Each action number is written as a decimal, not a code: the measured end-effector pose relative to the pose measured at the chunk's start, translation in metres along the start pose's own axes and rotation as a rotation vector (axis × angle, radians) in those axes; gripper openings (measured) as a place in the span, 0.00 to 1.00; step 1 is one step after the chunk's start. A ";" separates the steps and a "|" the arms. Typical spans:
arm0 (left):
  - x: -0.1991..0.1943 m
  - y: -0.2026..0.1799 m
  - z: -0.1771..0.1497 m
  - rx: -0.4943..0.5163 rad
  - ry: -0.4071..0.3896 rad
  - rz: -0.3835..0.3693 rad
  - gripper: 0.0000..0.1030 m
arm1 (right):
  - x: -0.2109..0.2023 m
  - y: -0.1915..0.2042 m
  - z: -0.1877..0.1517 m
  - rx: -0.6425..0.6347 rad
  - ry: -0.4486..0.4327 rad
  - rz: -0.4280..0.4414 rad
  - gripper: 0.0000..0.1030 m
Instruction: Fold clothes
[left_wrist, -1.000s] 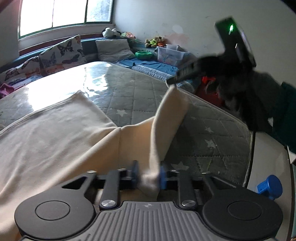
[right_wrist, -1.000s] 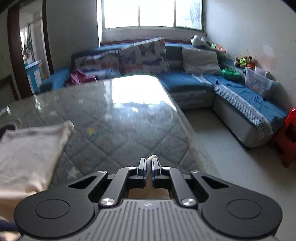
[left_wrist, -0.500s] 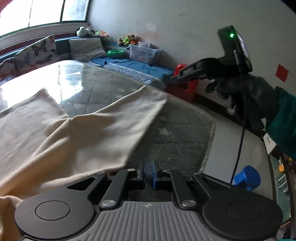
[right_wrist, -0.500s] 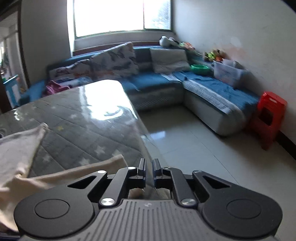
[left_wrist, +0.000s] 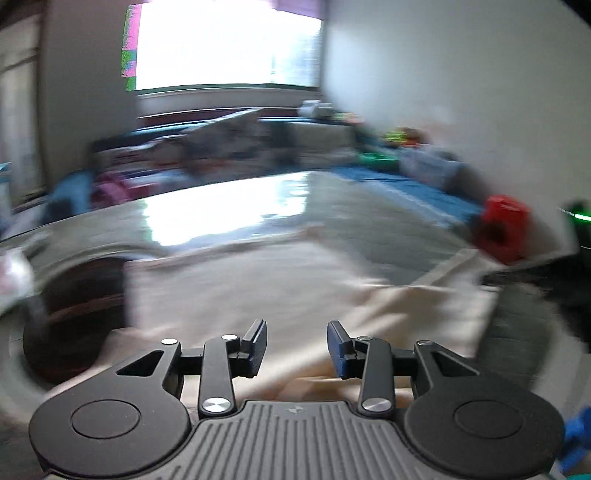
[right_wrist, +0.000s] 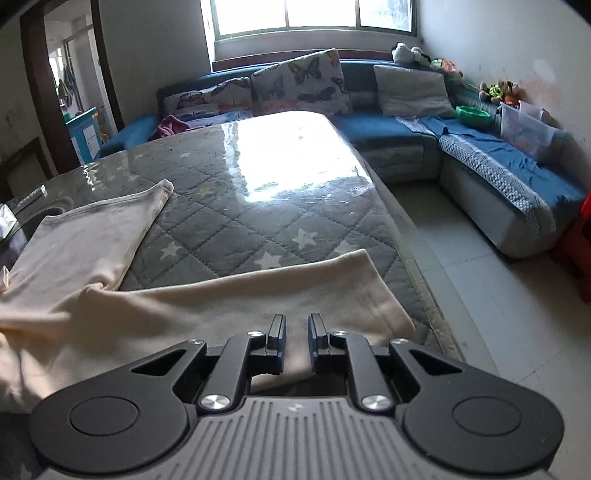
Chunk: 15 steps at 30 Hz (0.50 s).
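Note:
A cream garment lies spread on the grey quilted star-pattern table cover, one part reaching the table's right edge and another part lying at the left. My right gripper is open just above the garment's near edge, holding nothing. The left wrist view is motion-blurred; there the garment lies flat ahead and my left gripper is open wide above it, empty. The right gripper's dark body with a green light shows at the far right of that view.
A blue corner sofa with butterfly cushions runs behind and right of the table. A red stool stands on the tiled floor at the right. A clear plastic bin and green bowl sit on the sofa. A doorway is at the left.
Both grippers have opened and let go of the garment, which now lies flat on the table. The left gripper has swung, blurring its view.

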<state>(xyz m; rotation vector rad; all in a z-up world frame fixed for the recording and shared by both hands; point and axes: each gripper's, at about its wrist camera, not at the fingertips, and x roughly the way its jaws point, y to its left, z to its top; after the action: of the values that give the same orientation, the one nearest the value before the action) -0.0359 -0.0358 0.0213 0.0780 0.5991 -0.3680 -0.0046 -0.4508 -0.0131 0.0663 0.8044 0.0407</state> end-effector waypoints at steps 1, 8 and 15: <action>0.001 0.011 -0.001 -0.003 0.004 0.049 0.38 | -0.001 -0.001 0.000 -0.002 0.004 -0.003 0.15; 0.014 0.050 -0.011 -0.049 0.039 0.152 0.44 | -0.001 0.002 0.000 -0.025 0.019 -0.015 0.24; 0.027 0.076 -0.024 -0.105 0.070 0.204 0.09 | 0.001 0.006 0.004 -0.046 0.033 -0.026 0.25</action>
<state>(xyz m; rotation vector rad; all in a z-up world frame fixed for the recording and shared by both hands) -0.0007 0.0313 -0.0162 0.0506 0.6725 -0.1356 -0.0013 -0.4445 -0.0110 0.0115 0.8364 0.0364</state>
